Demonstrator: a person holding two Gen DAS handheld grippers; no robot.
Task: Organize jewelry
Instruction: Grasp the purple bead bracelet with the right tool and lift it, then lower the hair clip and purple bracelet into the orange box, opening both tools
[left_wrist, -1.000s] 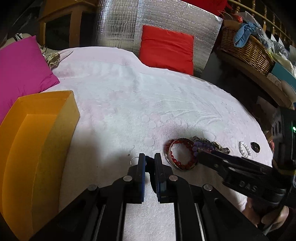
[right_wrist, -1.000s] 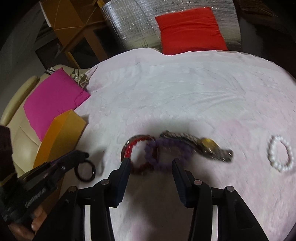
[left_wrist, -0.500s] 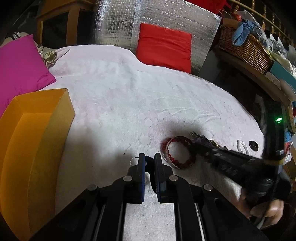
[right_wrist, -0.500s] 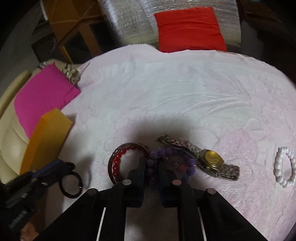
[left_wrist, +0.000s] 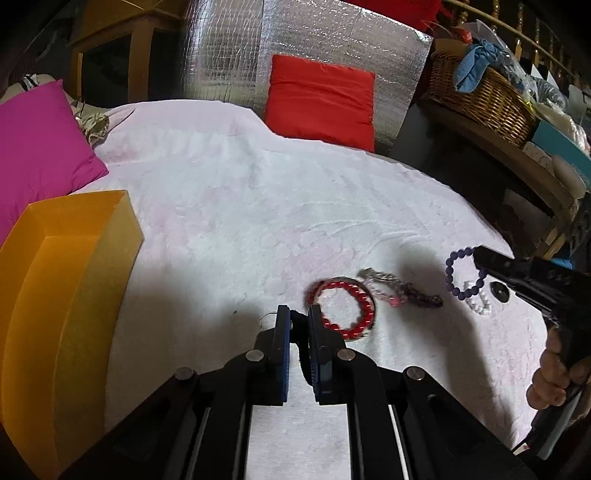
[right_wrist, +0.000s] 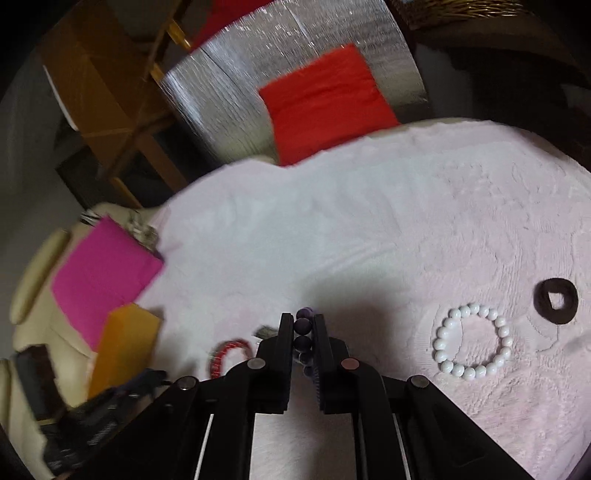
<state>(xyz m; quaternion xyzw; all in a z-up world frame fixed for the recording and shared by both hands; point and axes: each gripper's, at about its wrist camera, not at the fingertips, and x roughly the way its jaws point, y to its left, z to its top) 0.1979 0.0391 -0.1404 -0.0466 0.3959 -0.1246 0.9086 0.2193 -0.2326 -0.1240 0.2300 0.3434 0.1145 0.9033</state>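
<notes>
My right gripper is shut on a purple bead bracelet and holds it above the white cloth; the bracelet hangs from that gripper's tip in the left wrist view. My left gripper is shut on a black ring, low over the cloth. A red bead bracelet lies just right of it, with a metal watch and a pink chain beside it. A white bead bracelet and a black ring lie at the right. An open orange box stands at the left.
A magenta cushion lies at the far left, a red cushion at the back against silver foil. A wicker basket sits on a shelf at the right. A small clear ring lies by my left fingertips.
My right gripper closed on the purple bracelet and lifted it up and to the right, off the cloth. The left gripper stayed put, still shut on the black ring.
</notes>
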